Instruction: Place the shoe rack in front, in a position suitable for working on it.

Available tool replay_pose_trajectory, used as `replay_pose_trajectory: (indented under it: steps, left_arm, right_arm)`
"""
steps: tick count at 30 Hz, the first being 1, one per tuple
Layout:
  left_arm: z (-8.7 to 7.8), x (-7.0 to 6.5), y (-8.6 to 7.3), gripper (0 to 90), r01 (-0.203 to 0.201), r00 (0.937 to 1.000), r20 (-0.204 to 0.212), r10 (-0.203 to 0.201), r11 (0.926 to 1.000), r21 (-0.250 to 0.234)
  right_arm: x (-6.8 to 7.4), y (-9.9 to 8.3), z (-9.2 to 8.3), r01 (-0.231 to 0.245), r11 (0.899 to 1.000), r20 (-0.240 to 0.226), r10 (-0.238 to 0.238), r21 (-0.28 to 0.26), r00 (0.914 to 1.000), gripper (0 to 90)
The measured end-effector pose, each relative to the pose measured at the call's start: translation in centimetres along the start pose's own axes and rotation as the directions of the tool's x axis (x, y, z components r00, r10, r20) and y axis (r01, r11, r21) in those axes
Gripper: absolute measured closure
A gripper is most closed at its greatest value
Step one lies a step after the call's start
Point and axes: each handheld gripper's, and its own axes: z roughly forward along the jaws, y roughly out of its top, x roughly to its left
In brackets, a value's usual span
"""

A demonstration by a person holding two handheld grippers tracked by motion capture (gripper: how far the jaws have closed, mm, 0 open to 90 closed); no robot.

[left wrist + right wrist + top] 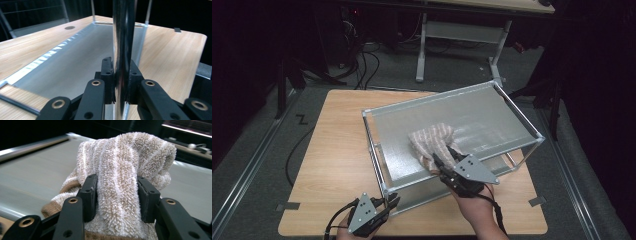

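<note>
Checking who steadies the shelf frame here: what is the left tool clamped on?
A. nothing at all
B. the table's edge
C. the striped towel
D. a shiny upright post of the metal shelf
D: in the left gripper view the left tool has both jaws pressed against the upright post.

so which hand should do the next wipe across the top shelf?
Right. Its gripper already clamps the striped towel on the shelf's top panel. The left gripper is shut on the rack's front corner post, probably steadying it.

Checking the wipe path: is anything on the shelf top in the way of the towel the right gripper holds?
Nothing visible. The towel sits in the right gripper on the shelf top, whose surface ahead is bare. The left gripper clamps the front corner post, off the path.
</note>
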Motion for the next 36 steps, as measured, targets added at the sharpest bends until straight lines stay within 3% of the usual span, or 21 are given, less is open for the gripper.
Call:
replay_pose_trajectory:
  steps: [3,8,16,21,31,36]
  left_arm:
    - [-0.4,0.2,-0.5,80.2,0.026,0.9995,-0.017,-0.026,0.9992,-0.029]
    - [-0.7,0.5,-0.6,80.2,0.015,0.9997,-0.02,-0.015,0.9994,-0.031]
    - [-0.6,0.5,-0.6,80.2,0.018,0.9996,-0.019,-0.019,0.9992,-0.035]
    - [-0.6,0.5,-0.6,80.2,0.019,0.9996,-0.02,-0.02,0.9992,-0.034]
    - [-0.6,0.6,-0.6,80.2,0.017,0.9996,-0.021,-0.018,0.9991,-0.038]
    - [-0.6,0.7,-0.7,80.2,0.031,0.9994,-0.013,-0.031,0.9986,-0.042]
  right_arm:
    - [-1.7,-0.6,-0.4,-0.017,1.0,0.043,0.017,0.003,0.9989,57.0]
    - [-5.0,-1.6,-1.6,-0.026,1.0,0.136,0.024,0.013,0.9905,56.6]
    - [-10.9,-3.1,-3.2,-0.081,0.996,0.269,0.069,0.033,0.9606,56.3]
    - [-13.6,-3.7,-3.9,-0.11,0.993,0.329,0.091,0.039,0.94,55.9]
    - [-16.8,-4.1,-5.3,-0.119,0.991,0.431,0.081,0.062,0.8985,53.9]
    - [-16.9,-3.9,-6.0,-0.155,0.988,0.433,0.132,0.017,0.8915,46.1]
